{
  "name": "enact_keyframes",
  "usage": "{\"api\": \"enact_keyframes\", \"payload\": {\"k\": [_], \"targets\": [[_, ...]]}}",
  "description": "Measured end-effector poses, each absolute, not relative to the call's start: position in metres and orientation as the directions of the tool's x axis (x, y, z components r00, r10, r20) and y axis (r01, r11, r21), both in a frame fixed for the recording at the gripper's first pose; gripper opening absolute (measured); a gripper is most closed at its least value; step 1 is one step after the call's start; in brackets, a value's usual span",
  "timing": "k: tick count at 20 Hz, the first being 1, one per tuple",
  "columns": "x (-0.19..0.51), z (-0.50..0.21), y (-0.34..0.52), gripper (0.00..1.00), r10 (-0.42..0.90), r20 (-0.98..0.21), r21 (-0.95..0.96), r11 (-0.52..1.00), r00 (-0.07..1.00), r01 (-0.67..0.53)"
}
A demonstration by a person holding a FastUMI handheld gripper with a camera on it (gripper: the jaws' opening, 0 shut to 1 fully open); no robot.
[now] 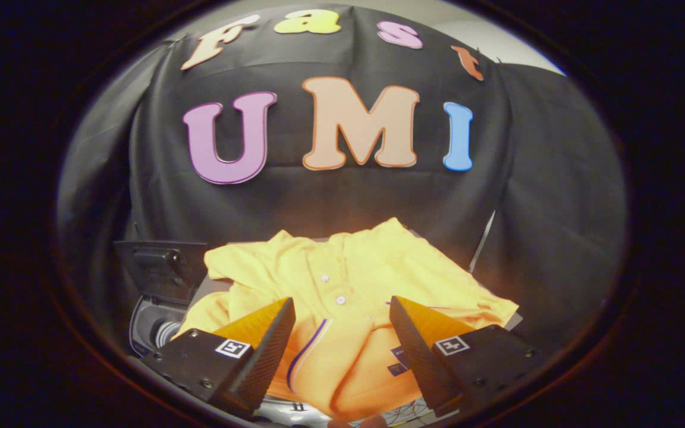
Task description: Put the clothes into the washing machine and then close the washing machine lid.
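Gripper (342,315) fingers spread wide over a yellow shirt (342,279); the washing machine's raised lid (161,270) stands at ten o'clock.

Camera rides on my gripper (341,339), facing forward along my spread fingers, close above the yellow shirt (342,279), toward the booth wall (342,196).

The gripper (342,309) points forward, its fingers spread wide apart.
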State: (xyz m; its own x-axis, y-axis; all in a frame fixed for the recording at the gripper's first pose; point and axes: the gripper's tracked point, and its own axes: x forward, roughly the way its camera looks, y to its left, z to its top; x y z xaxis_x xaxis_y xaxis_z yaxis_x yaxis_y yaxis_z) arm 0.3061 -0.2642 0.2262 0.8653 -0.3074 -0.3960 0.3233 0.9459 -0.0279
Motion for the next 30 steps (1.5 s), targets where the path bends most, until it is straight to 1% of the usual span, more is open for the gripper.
{"api": "enact_keyframes", "payload": {"k": [2,4,5,6,7,8,9,10,12,13,14,15,17,18,21,24,26,28,30], "targets": [[0.310,0.215,-0.269,0.97,-0.309,-0.450,-0.034,0.943,0.838,0.330],[0.310,0.200,-0.271,0.95,-0.308,-0.506,-0.098,0.948,0.805,0.301],[0.316,0.206,-0.271,0.96,-0.314,-0.471,-0.088,0.946,0.824,0.310],[0.318,0.200,-0.269,0.97,-0.303,-0.487,-0.076,0.949,0.819,0.306],[0.315,0.200,-0.269,0.92,-0.293,-0.498,-0.068,0.951,0.816,0.300],[0.319,0.205,-0.269,0.88,-0.283,-0.479,-0.063,0.955,0.831,0.289],[0.317,0.201,-0.265,0.83,-0.265,-0.503,-0.072,0.961,0.823,0.265],[0.318,0.205,-0.264,0.75,-0.261,-0.490,-0.084,0.964,0.832,0.253],[0.315,0.205,-0.265,0.43,-0.282,-0.487,-0.111,0.959,0.827,0.262],[0.315,0.208,-0.263,0.27,-0.303,-0.472,-0.106,0.952,0.828,0.288],[0.316,0.207,-0.263,0.21,-0.324,-0.465,-0.103,0.944,0.824,0.313],[0.315,0.210,-0.264,0.13,-0.342,-0.452,-0.105,0.938,0.824,0.332],[0.312,0.211,-0.250,0.06,-0.328,-0.456,-0.086,0.942,0.828,0.326],[0.313,0.216,-0.240,0.06,-0.311,-0.437,-0.072,0.947,0.844,0.312],[0.304,0.227,-0.222,0.06,-0.318,-0.402,-0.069,0.946,0.859,0.318],[0.298,0.233,-0.192,0.06,-0.277,-0.395,-0.016,0.955,0.876,0.295],[0.296,0.242,-0.184,0.06,-0.285,-0.369,-0.007,0.952,0.885,0.305],[0.299,0.253,-0.167,0.06,-0.270,-0.340,0.048,0.952,0.901,0.303],[0.302,0.256,-0.148,0.06,-0.247,-0.335,0.088,0.953,0.909,0.291]]}}
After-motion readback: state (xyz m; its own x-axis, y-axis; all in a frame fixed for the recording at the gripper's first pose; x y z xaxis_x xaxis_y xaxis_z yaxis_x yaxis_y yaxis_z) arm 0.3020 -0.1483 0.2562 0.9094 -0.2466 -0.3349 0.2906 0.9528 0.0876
